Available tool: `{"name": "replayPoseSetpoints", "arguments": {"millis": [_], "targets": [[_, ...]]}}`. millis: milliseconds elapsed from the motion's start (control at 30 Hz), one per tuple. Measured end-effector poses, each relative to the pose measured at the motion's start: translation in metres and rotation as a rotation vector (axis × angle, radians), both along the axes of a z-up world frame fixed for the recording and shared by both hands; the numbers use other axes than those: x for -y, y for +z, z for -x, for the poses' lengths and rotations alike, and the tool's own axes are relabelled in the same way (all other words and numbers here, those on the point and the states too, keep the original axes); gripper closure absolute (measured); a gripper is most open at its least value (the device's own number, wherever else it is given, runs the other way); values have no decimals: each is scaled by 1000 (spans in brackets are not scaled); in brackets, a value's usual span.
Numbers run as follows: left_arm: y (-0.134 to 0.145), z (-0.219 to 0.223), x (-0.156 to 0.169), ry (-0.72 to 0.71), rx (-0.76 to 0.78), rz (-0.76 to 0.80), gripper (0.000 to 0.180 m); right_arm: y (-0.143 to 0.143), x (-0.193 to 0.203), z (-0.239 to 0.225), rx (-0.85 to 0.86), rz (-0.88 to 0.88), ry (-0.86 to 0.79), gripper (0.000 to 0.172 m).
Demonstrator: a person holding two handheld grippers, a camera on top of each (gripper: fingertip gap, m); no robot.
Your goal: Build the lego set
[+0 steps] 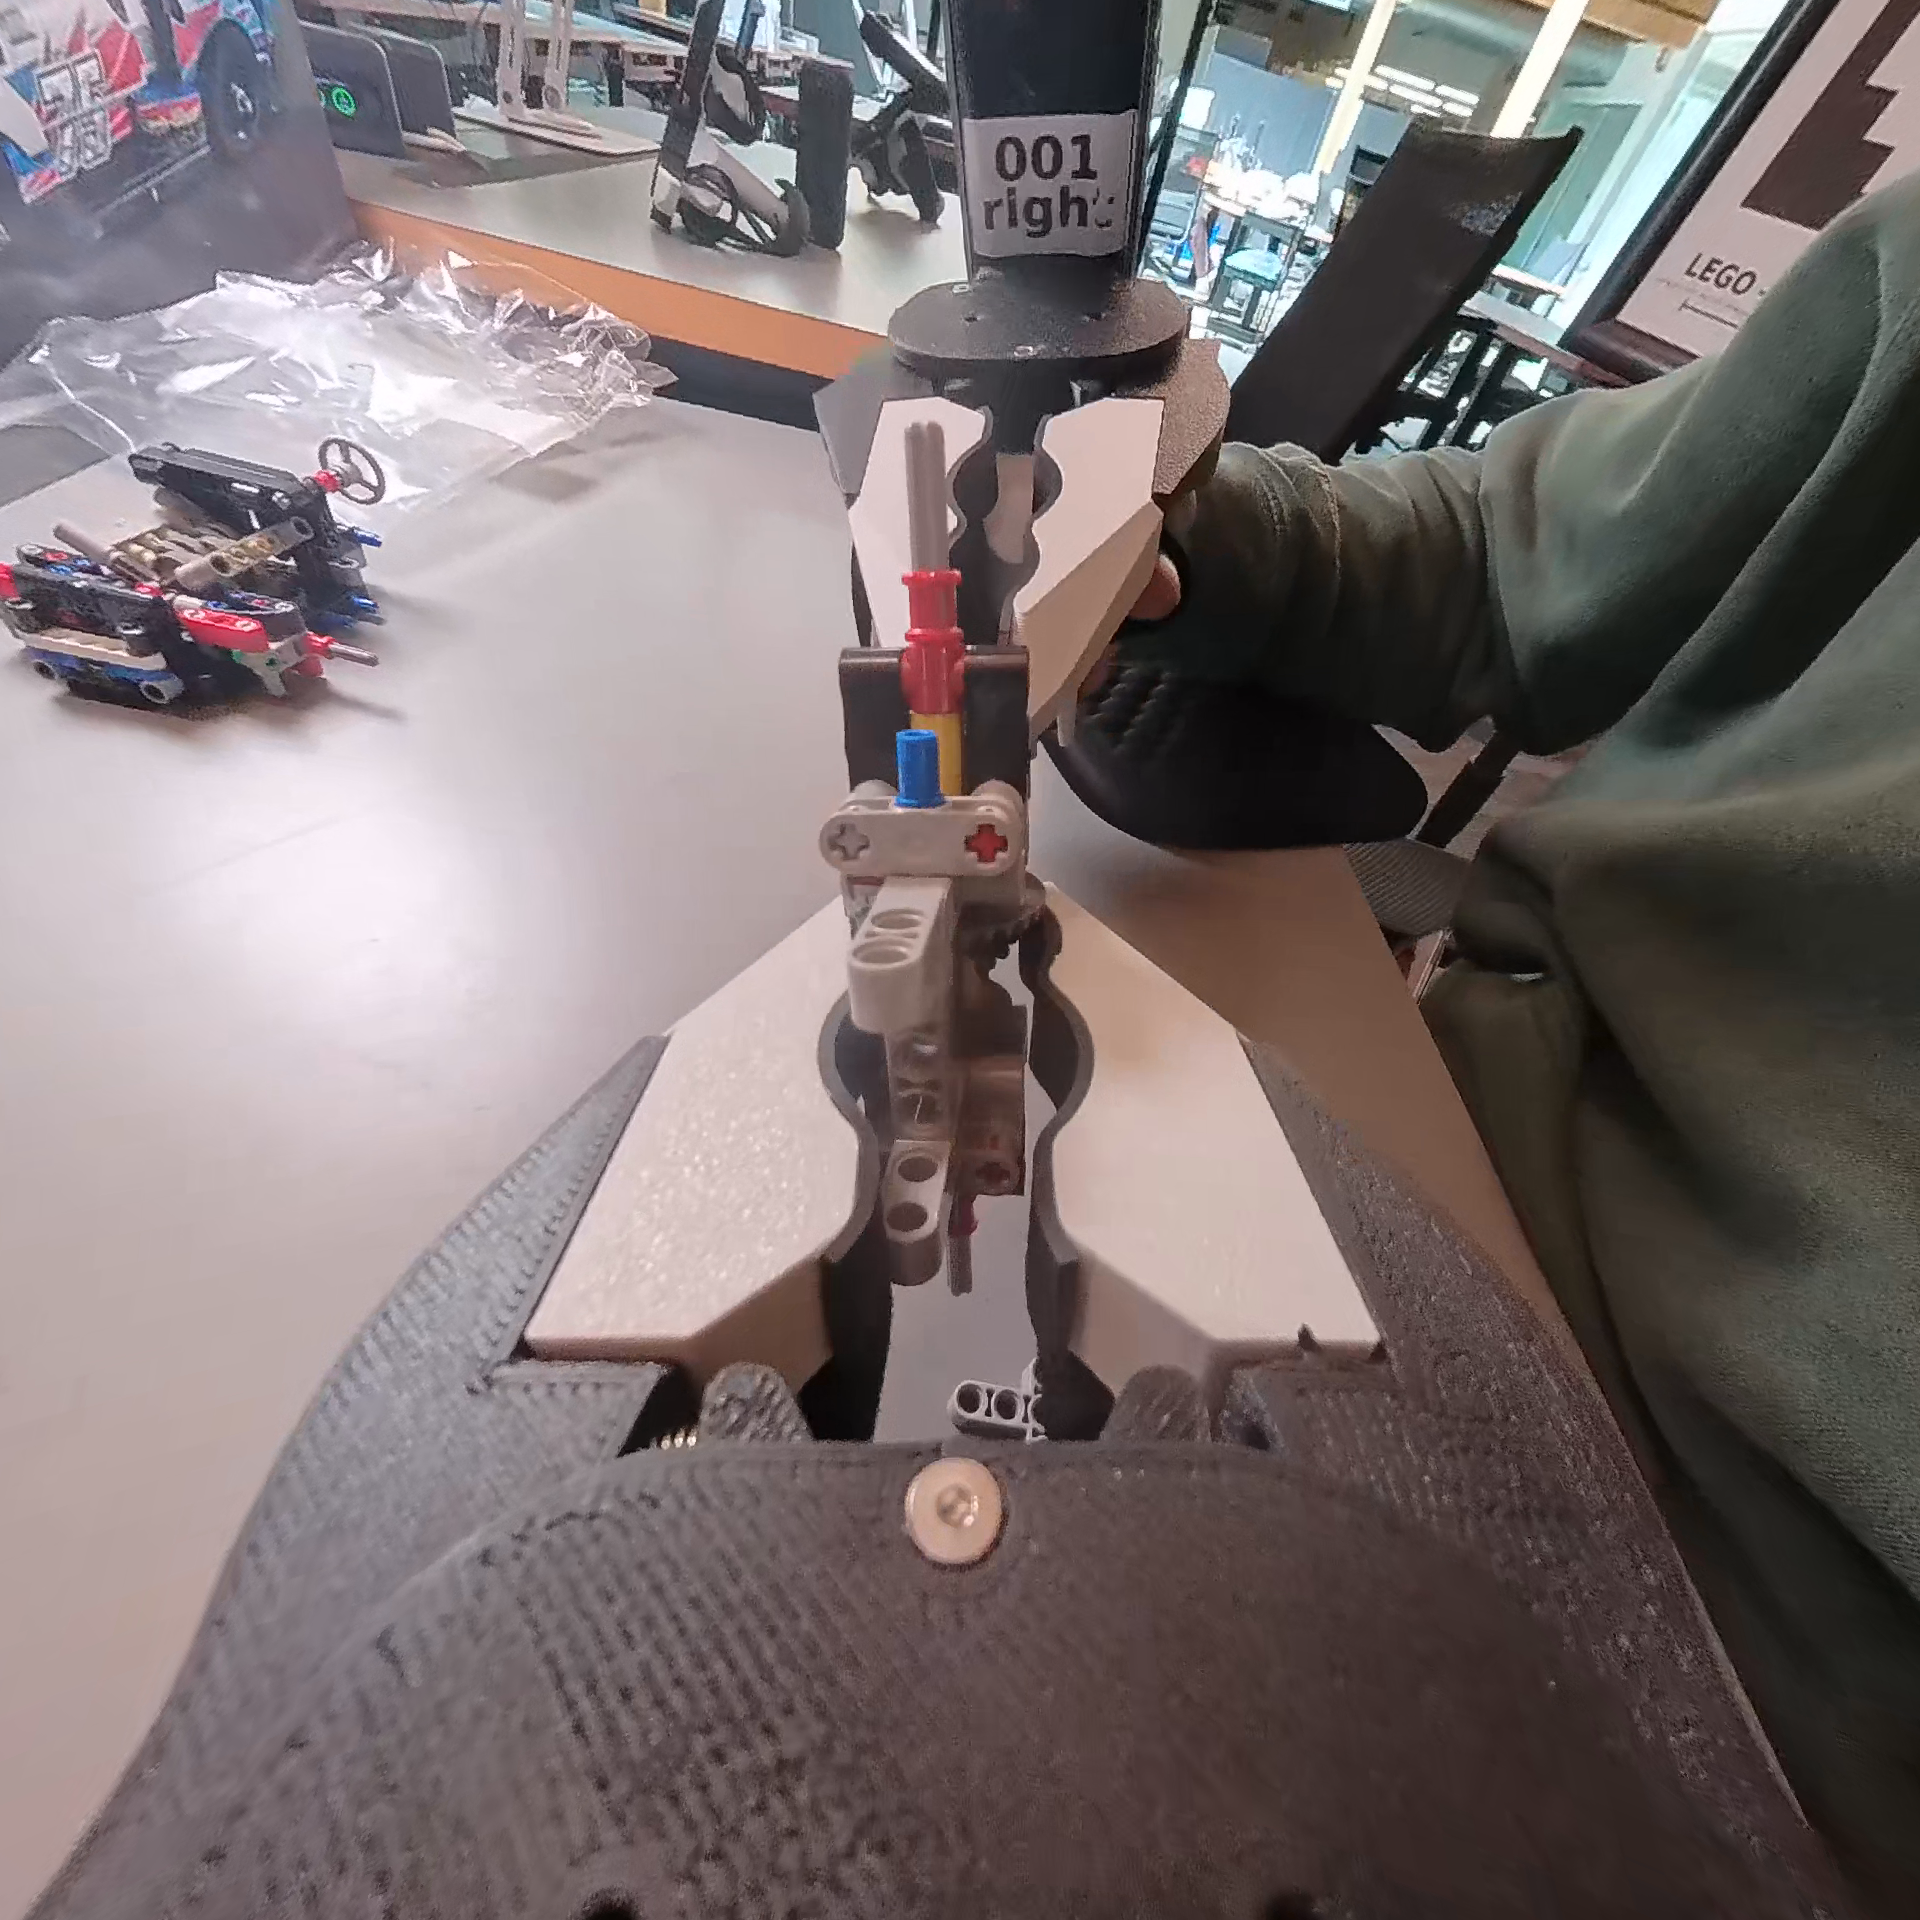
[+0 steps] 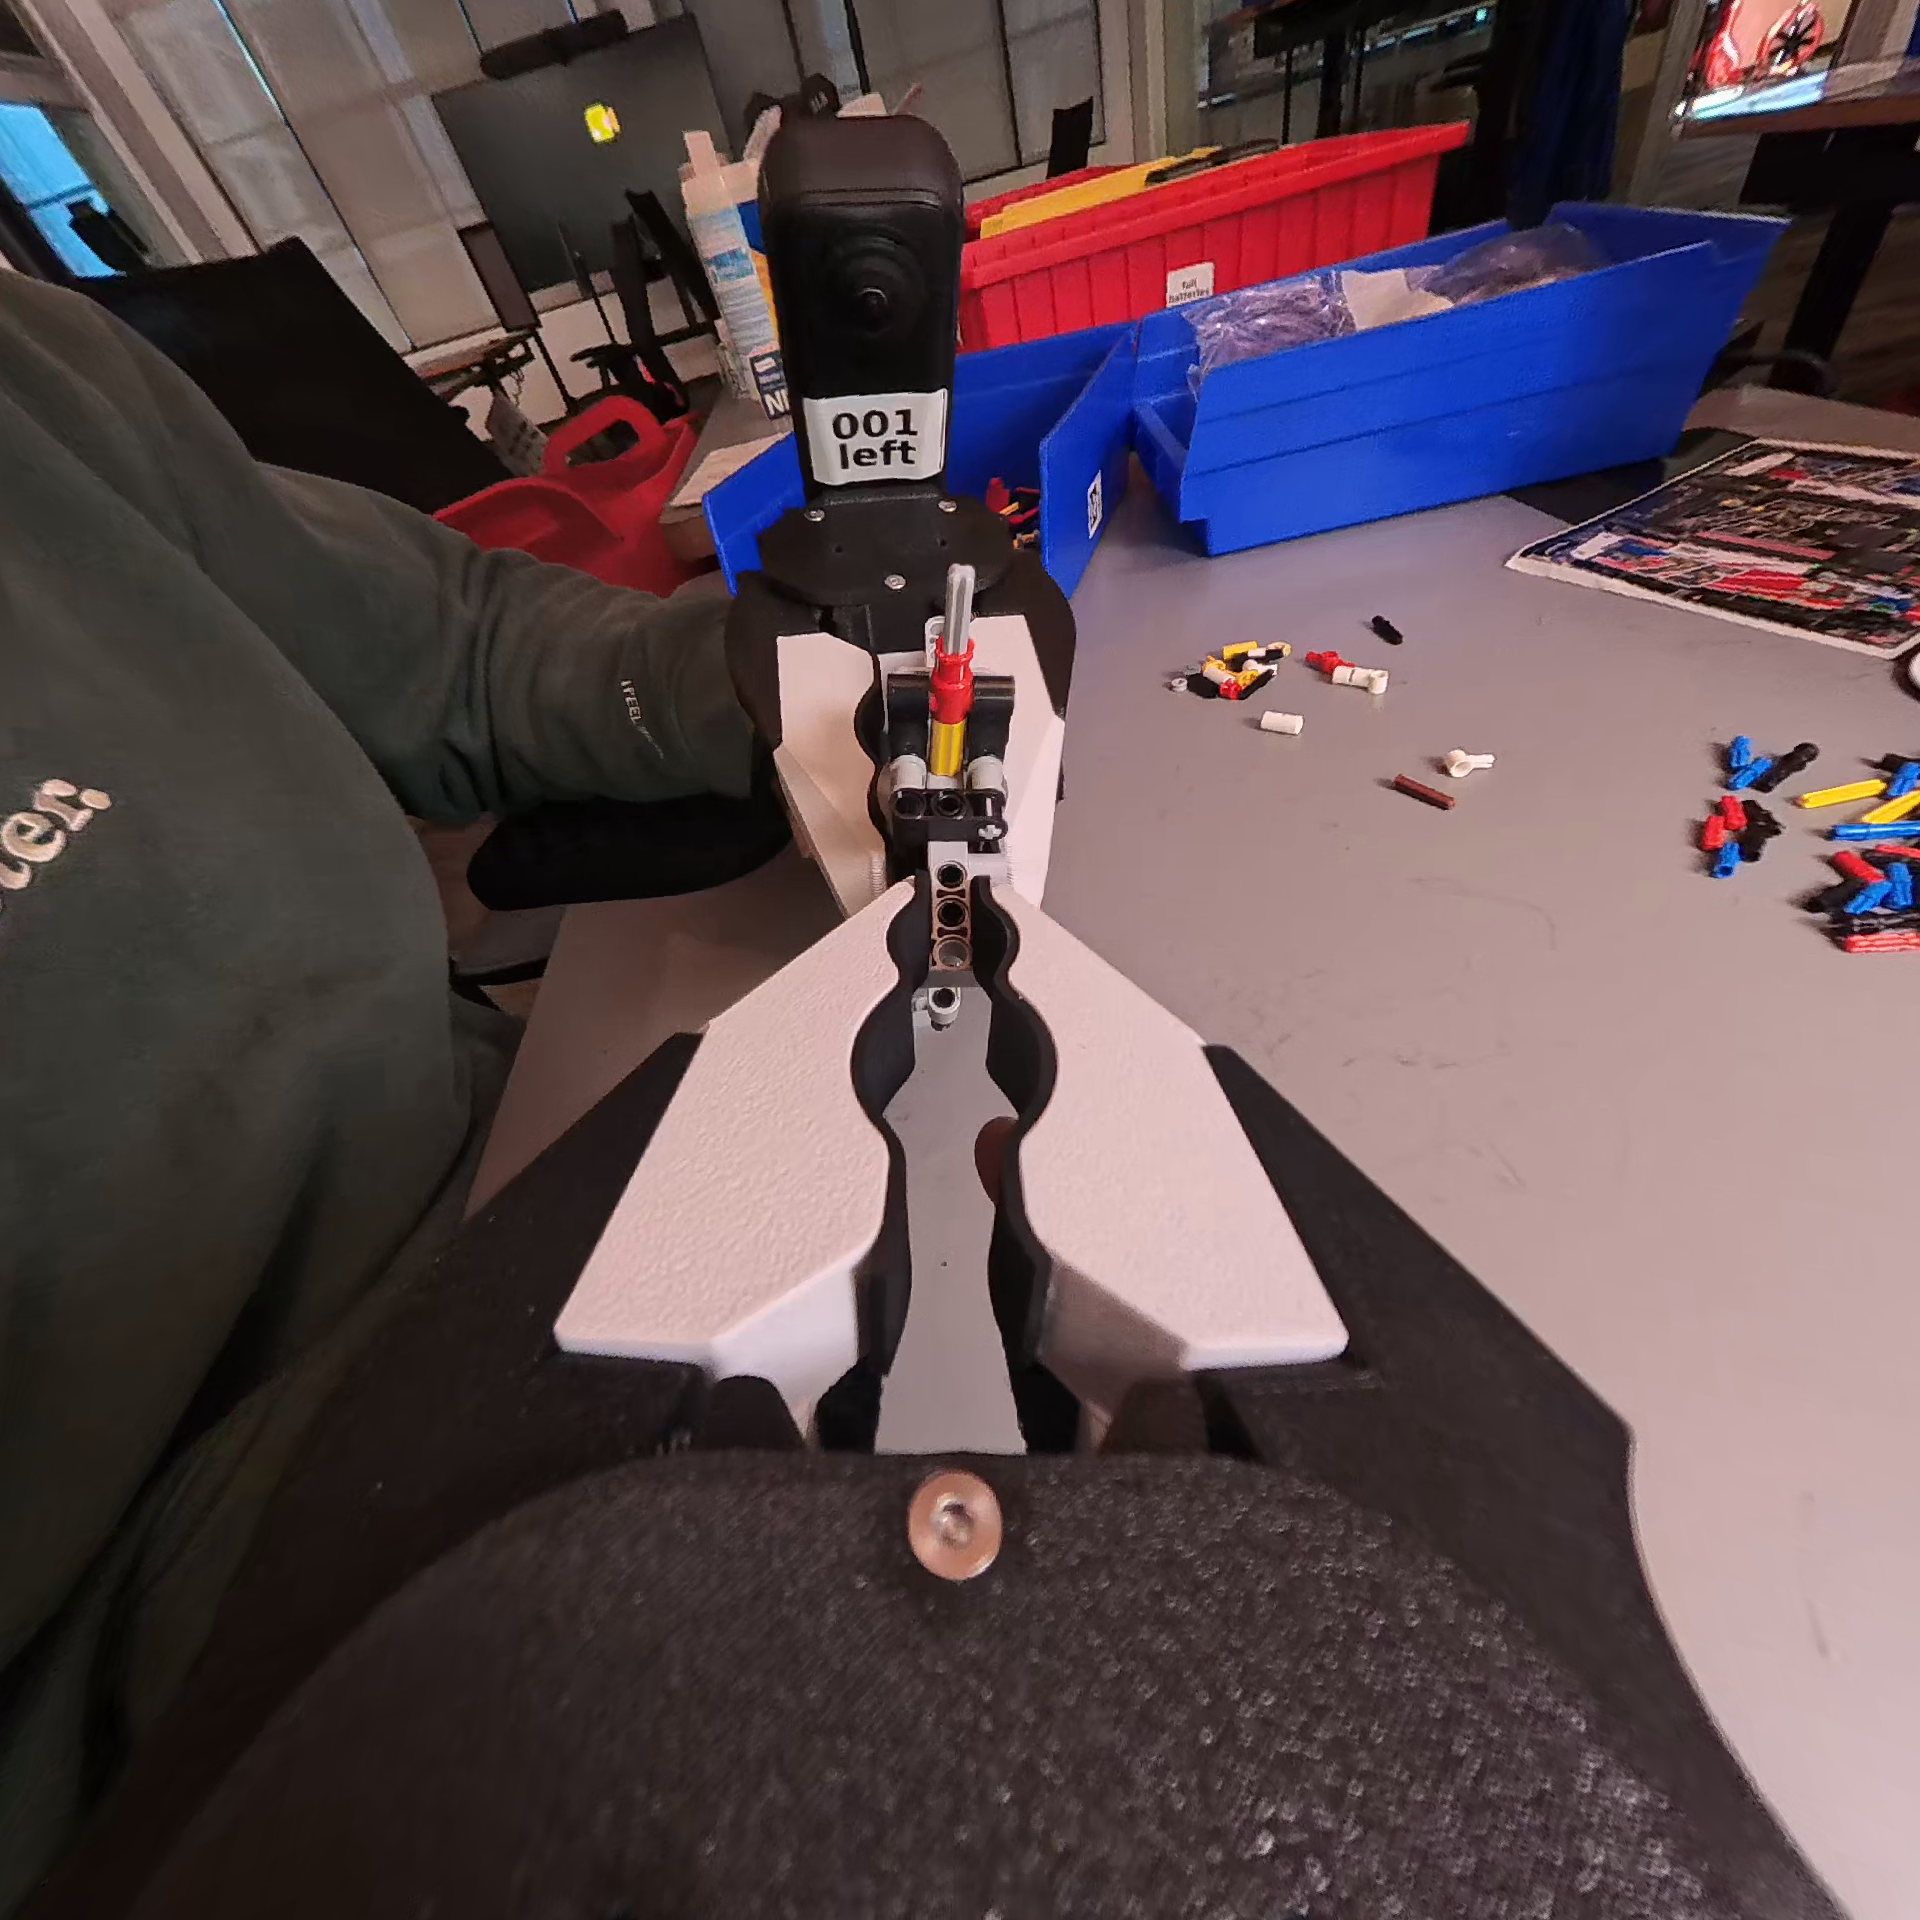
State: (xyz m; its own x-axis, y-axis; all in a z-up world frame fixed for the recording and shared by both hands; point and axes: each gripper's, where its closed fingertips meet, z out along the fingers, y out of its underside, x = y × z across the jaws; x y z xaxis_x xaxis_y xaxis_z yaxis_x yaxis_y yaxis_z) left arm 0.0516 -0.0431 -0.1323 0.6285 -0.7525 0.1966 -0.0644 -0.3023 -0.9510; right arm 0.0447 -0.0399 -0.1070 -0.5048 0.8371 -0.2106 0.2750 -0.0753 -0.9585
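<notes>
Brick assembly (image 1: pixel 914 935) of grey, black, red, yellow and blue parts hangs above the grey surface (image 1: pixel 364 987), between two facing tongs. Left tongs (image 1: pixel 940 997) clamp its grey beams. Right tongs (image 2: pixel 948 925) pinch a grey holed beam (image 2: pixel 948 914). Loose bricks (image 2: pixel 1808 821) lie nearby.

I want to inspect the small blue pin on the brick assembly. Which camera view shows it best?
The left wrist view: the blue pin stands clearly on the grey connector. In the right wrist view the pin is hidden behind the brick assembly.
</notes>
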Motion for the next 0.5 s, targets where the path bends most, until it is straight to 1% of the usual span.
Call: {"name": "replayPoseSetpoints", "arguments": {"millis": [300,333,433,500], "targets": [[3,-5,8,-50,-46,-32,158,4,6,-6,-47,-7,46,166],[2,-5,9,-55,-57,-36,157,4,5,-6,-51,-12,45,166],[0,-8,11,-70,-77,-39,145,5,2,-6,-52,-7,42,166],[-2,-7,11,-67,-97,-42,142,3,2,-6,-49,-8,42,166]]}}
